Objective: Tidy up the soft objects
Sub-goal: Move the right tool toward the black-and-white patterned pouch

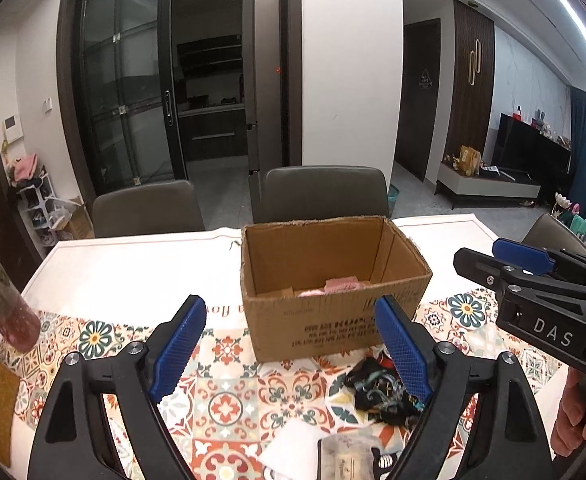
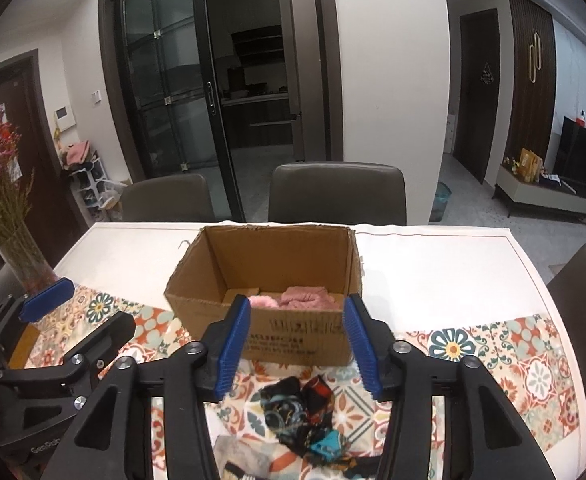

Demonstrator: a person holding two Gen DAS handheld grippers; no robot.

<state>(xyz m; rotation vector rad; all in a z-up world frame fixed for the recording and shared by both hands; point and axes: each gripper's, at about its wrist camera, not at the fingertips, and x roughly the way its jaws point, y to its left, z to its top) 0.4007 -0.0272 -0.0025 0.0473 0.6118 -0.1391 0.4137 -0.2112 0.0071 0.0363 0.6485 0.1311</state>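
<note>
Two grippers hang over the near part of a table [image 2: 433,280] spread with a patterned tile-print cloth [image 2: 505,356], both angled down toward an open cardboard box [image 2: 293,332] at the table's middle. Left gripper [image 1: 289,348]: its blue pads stand wide apart with nothing between them — released. Right gripper [image 2: 297,344]: its pads are also apart and empty, framing the near wall of the box without touching it.

Inside the box, on its floor toward the right side, lies a pink fluffy cloth [image 2: 301,298], bunched up. On the tablecloth just near of the box sits a crumpled dark scarf [image 2: 305,416] with coloured print, untouched, lying between and below the right gripper's fingers in that view; in the left wrist view it lies by the right-hand pad. Nearer still are a pale, partly hidden bundle [image 1: 349,456] and a white sheet [image 1: 293,440] — what they are is unclear.

At the far left of the table stands a glass vase [image 2: 29,264] of dried pink flowers. Two grey chairs [image 2: 337,192] face the table's far edge.
</note>
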